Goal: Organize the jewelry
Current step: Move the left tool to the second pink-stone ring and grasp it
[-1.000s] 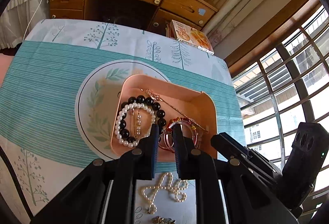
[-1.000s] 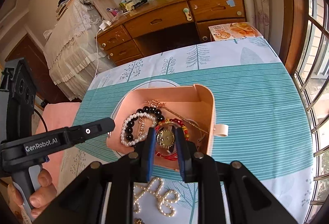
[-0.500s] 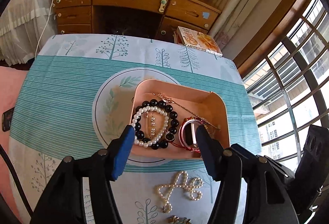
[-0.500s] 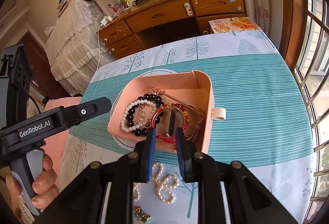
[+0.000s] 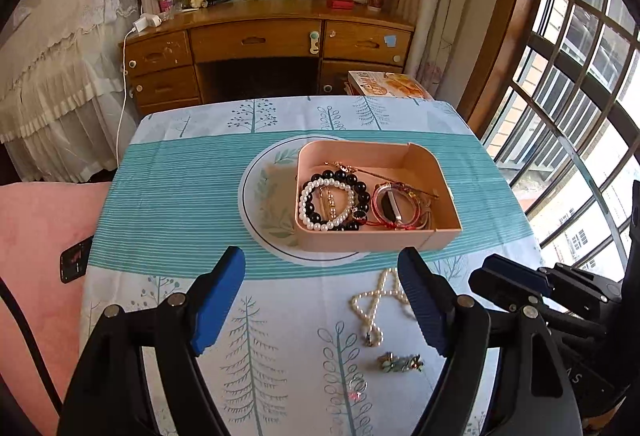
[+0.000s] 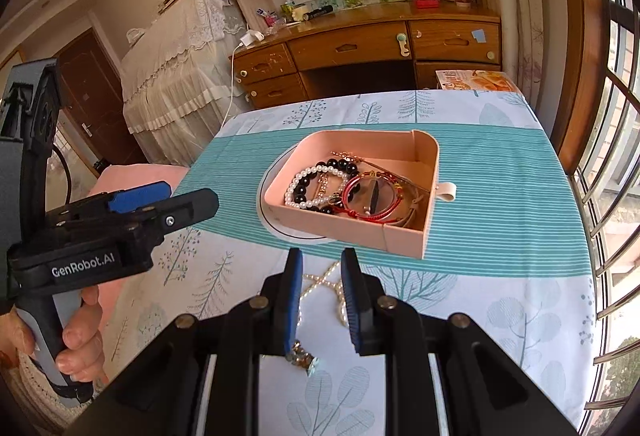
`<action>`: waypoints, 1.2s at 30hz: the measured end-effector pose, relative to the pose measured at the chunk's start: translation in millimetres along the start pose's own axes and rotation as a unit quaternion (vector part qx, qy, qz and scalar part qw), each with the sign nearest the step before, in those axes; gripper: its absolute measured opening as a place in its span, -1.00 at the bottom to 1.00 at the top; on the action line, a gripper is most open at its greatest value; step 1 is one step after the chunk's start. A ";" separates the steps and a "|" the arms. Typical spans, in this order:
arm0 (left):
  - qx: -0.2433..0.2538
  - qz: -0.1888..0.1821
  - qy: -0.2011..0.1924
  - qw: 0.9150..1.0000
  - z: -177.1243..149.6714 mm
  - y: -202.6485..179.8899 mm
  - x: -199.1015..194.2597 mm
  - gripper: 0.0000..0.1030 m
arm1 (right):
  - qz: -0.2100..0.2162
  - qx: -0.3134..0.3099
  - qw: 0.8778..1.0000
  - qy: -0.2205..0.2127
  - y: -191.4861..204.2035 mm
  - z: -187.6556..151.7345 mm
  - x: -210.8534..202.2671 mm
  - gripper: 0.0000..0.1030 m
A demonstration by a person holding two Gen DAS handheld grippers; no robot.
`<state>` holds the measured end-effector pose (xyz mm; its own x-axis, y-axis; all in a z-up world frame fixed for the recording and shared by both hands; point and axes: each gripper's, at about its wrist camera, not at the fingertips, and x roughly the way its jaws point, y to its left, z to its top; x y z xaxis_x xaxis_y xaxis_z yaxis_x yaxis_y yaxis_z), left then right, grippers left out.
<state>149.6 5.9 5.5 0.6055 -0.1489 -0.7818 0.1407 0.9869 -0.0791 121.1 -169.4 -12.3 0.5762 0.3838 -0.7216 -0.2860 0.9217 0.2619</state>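
1. While both tools hang above the cloth near the tray, nothing is held: left gripper (image 5: 320, 296) has its jaws spread wide and empty; right gripper (image 6: 320, 300) is narrowed to a small gap, also empty.
2. Tray (image 5: 444, 236), pink, sits ahead of both grippers, partly on a plate (image 5: 256, 204). Inside: pearl bracelet (image 5: 320, 226), black bead bracelet (image 5: 360, 188), red bangle (image 5: 412, 224) with a dark piece in it, thin gold chain (image 5: 400, 182).
3. Loose pieces on the cloth: pearl necklace (image 5: 374, 300) lies just ahead of the left gripper's right finger, and in the right view it shows in the gap between the right gripper's fingers (image 6: 320, 282).
4. Brooch (image 5: 400, 363), small, gold-green, lies below the necklace, near the camera; in the right view it sits under the left fingertip (image 6: 302, 356). A small ring (image 5: 357, 385) is beside it, too small to read well.
5. Handling guess, necklace: light, limp, beads round and slippery; it will drape and swing. Best pinch is where strands cross, so two strands get caught at once.
6. Brooch: stiff, light, thin, possibly fragile petals; grip across its short width, low to the cloth.
7. Risk: cloth may bunch under the pads; strand can slip out of a shallow pinch.
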 end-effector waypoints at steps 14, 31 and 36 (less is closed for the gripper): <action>0.050 -0.004 0.030 0.998 -83.8 -13.0 -2.6 0.49 | 0.001 0.003 1.000 0.018 3.4 -55.6 -10.4 -0.61; 0.076 0.009 0.098 0.992 -126.9 -26.9 44.4 -0.18 | 0.013 0.048 0.998 0.049 -19.6 -88.9 9.4 -0.61; 0.091 0.010 0.097 0.991 -126.0 -34.8 47.4 -0.36 | 0.014 0.050 0.997 0.054 -23.9 -90.8 14.4 -0.61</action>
<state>74.7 -27.7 -106.7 0.4494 -0.0973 -0.8880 0.2806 0.9591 0.0369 66.7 -190.9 -87.2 0.4815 0.4057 -0.7769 -0.2201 0.9140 0.3409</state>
